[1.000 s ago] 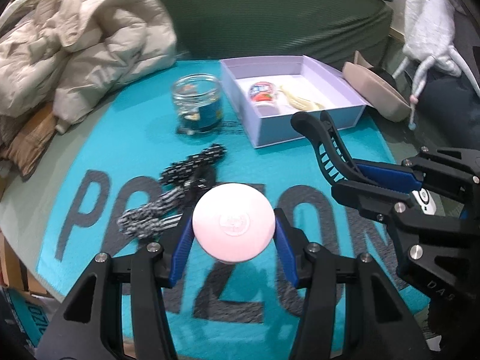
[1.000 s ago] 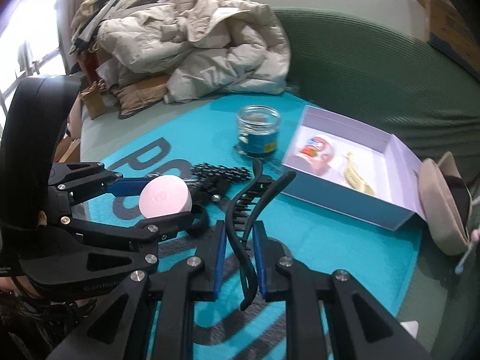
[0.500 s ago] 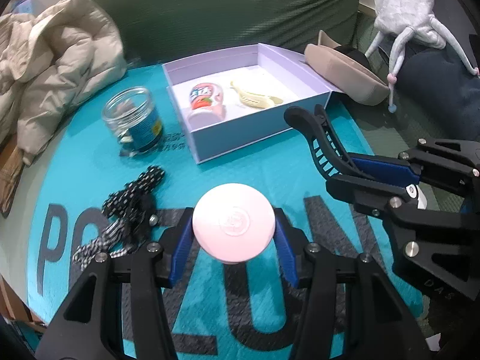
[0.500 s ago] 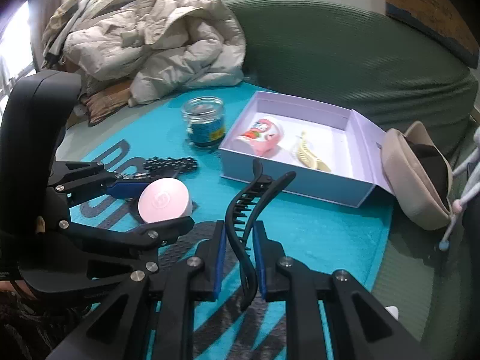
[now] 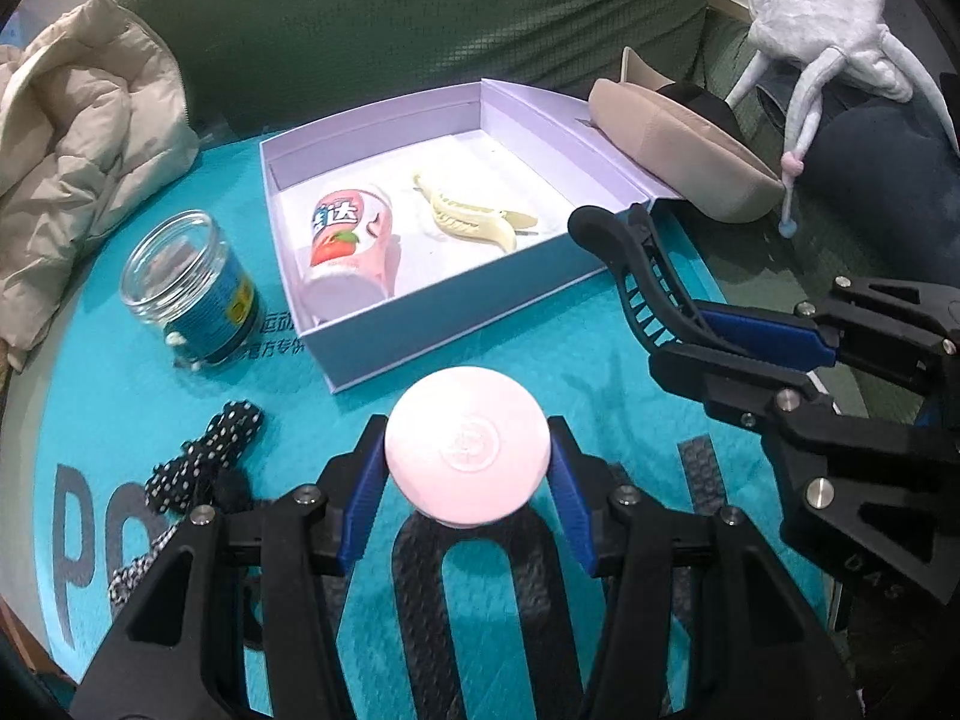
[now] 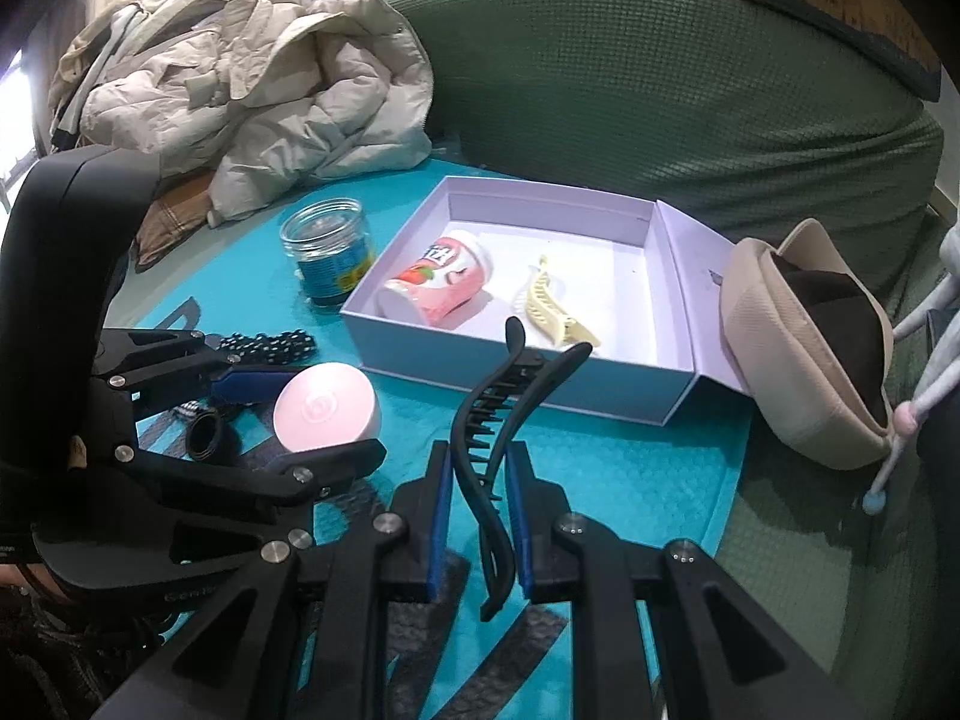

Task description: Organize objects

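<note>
My left gripper (image 5: 467, 456) is shut on a round pink case (image 5: 467, 443), held above the teal mat just short of the open lilac box (image 5: 456, 312). My right gripper (image 6: 477, 480) is shut on a black hair claw clip (image 6: 501, 414), to the right of the left one and near the box's front wall (image 6: 516, 381). Inside the box lie a pink yogurt cup (image 5: 348, 240) on its side and a cream hair clip (image 5: 474, 219). From the right wrist view the pink case (image 6: 327, 408) shows between the left gripper's fingers.
A glass jar (image 5: 186, 294) with a blue label stands left of the box. A black dotted hair tie (image 5: 204, 462) lies on the teal mat (image 5: 540, 330). A beige jacket (image 6: 258, 90) is piled at the left, a tan hat (image 6: 810, 354) at the right, a green sofa (image 6: 660, 108) behind.
Both grippers have moved forward and right toward the lilac box, each still holding its object. The box now looks larger and nearer; the hair tie has dropped back to the left.
</note>
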Demonstrator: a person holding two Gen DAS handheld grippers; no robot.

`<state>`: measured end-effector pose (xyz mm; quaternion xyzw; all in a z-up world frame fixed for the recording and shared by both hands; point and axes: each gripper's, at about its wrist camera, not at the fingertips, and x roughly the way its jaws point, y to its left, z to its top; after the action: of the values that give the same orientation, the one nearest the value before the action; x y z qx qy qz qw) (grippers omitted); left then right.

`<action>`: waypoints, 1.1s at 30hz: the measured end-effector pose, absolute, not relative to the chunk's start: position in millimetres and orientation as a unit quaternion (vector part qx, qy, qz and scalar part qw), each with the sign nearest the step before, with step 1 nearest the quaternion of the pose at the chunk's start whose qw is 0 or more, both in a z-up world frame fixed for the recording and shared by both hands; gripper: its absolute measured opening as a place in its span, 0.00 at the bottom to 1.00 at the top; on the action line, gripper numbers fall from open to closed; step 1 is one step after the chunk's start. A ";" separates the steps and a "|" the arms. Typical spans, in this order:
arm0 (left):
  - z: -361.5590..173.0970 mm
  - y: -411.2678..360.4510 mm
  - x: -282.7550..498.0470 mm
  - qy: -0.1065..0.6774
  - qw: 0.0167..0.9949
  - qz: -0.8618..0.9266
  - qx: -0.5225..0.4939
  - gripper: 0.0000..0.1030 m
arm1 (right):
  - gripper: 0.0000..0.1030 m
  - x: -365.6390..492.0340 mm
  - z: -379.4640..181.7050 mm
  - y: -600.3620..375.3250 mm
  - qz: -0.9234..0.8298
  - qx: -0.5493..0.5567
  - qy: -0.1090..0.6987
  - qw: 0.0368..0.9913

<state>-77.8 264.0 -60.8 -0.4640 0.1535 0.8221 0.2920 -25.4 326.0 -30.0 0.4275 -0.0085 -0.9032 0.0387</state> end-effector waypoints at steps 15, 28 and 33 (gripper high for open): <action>-62.1 284.9 -131.0 0.137 0.291 0.824 -0.467 0.48 | 0.17 -76.5 -31.6 348.0 -0.903 0.427 -0.005 0.039; -63.2 286.6 -173.2 0.116 0.273 0.831 -0.470 0.48 | 0.17 -128.1 -38.9 368.7 -0.911 0.409 -0.023 0.042; -65.8 293.1 -185.4 0.109 0.273 0.832 -0.470 0.48 | 0.17 -142.3 -43.5 379.8 -0.912 0.407 -0.035 0.039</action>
<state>-185.4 293.1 -65.8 -0.4703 0.1092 0.8321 0.2730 -142.3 379.8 -43.5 0.4066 -0.0352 -0.9121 0.0393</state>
